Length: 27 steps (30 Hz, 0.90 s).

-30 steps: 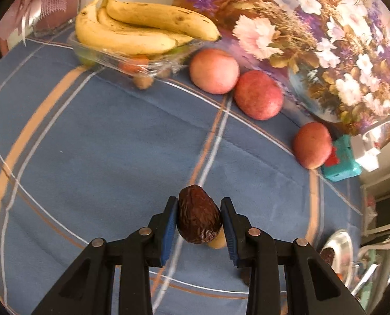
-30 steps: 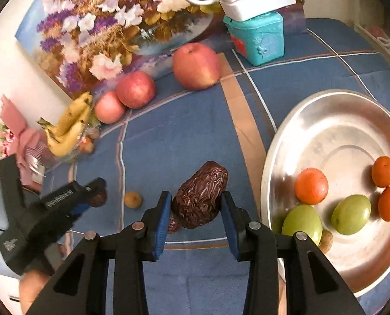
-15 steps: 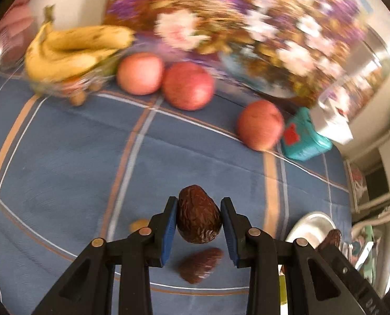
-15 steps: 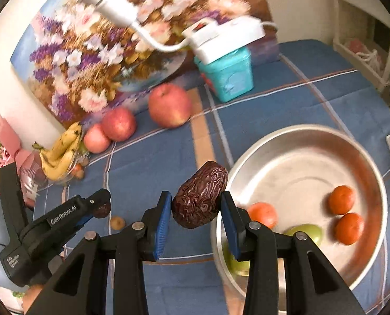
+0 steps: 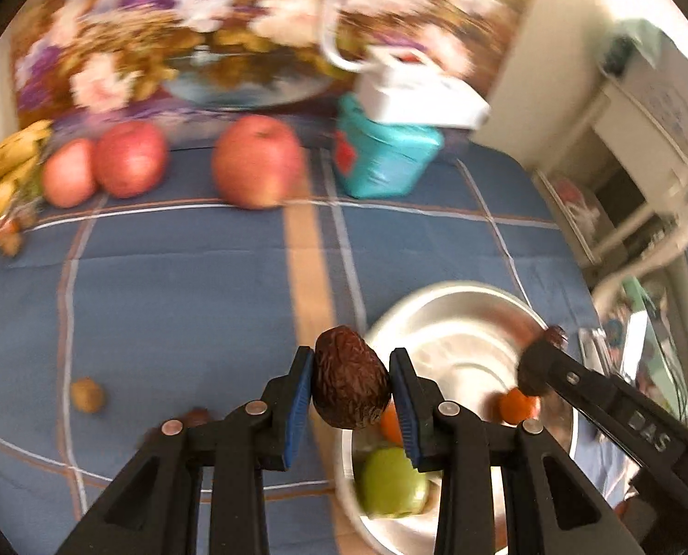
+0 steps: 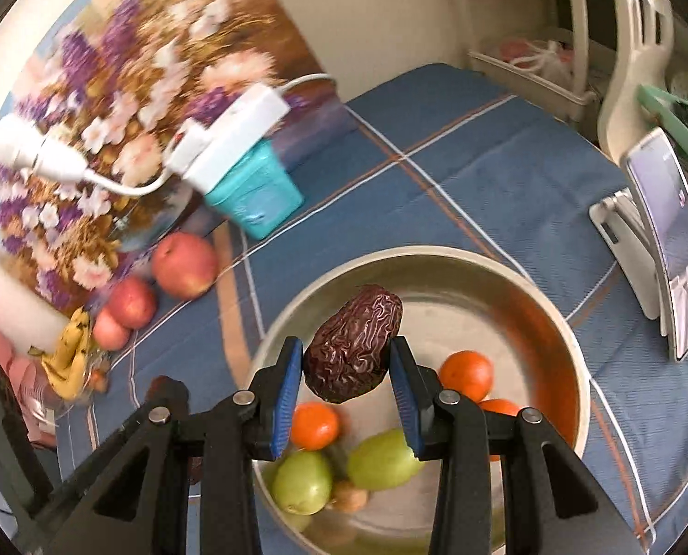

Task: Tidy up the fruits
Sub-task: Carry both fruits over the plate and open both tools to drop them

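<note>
Carrying dried dates, the left gripper (image 5: 350,393) and right gripper (image 6: 346,365) each clamp one. Right's date (image 6: 353,342) hangs over the steel bowl (image 6: 570,337); left's date (image 5: 348,386) nears the rim. Next, probably: open above the bowl.

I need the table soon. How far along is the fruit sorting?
Done: oranges and green fruits lie in the metal bowl. In hand: the left gripper and the right gripper each clamp a date at the bowl. Left: three apples, bananas and a small brown fruit are on the cloth.
</note>
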Motion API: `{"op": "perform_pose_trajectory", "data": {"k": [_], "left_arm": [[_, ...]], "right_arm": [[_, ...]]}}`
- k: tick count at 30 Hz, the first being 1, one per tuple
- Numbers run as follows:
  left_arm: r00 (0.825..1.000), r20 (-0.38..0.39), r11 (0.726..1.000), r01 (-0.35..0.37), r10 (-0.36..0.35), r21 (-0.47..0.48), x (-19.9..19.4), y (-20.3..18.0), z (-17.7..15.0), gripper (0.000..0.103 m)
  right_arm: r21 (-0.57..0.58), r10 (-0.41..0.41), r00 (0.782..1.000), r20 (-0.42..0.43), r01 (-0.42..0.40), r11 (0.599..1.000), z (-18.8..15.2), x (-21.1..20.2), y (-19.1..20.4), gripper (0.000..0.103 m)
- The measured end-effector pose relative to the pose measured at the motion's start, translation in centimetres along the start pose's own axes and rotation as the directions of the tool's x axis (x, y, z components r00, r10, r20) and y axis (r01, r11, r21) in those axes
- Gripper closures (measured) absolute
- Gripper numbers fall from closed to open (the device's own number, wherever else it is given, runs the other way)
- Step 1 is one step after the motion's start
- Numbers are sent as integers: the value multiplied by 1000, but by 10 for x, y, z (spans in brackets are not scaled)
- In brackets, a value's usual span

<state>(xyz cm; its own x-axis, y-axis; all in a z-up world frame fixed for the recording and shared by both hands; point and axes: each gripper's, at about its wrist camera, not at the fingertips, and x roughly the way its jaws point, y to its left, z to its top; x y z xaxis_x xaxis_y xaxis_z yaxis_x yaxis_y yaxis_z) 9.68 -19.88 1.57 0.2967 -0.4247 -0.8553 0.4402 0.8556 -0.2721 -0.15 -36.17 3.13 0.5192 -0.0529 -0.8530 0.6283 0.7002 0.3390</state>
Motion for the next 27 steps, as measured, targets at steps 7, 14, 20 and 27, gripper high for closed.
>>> {"op": "perform_pose_trajectory", "data": {"k": [7,14,20,27], "left_arm": [[1000,-26,997,6,-4,71,22,-23,-8,67],[1000,-27,995,-2,5,96,31,-29,-14,67],[1000,-25,994,-2,5,108,32,-32,-14,65],[1000,-26,995,15,-12,101,30,-33,-12,50]], "right_arm": [[25,-13,1000,-10,13,1000,-4,11,-14,63],[21,-30,999,-36,31,999,-7,20,-16,63],[-5,-49,998,-38,49,999,-8,21,-14,63],[-22,-63,997,-33,62,998,-7,20,-11,62]]}}
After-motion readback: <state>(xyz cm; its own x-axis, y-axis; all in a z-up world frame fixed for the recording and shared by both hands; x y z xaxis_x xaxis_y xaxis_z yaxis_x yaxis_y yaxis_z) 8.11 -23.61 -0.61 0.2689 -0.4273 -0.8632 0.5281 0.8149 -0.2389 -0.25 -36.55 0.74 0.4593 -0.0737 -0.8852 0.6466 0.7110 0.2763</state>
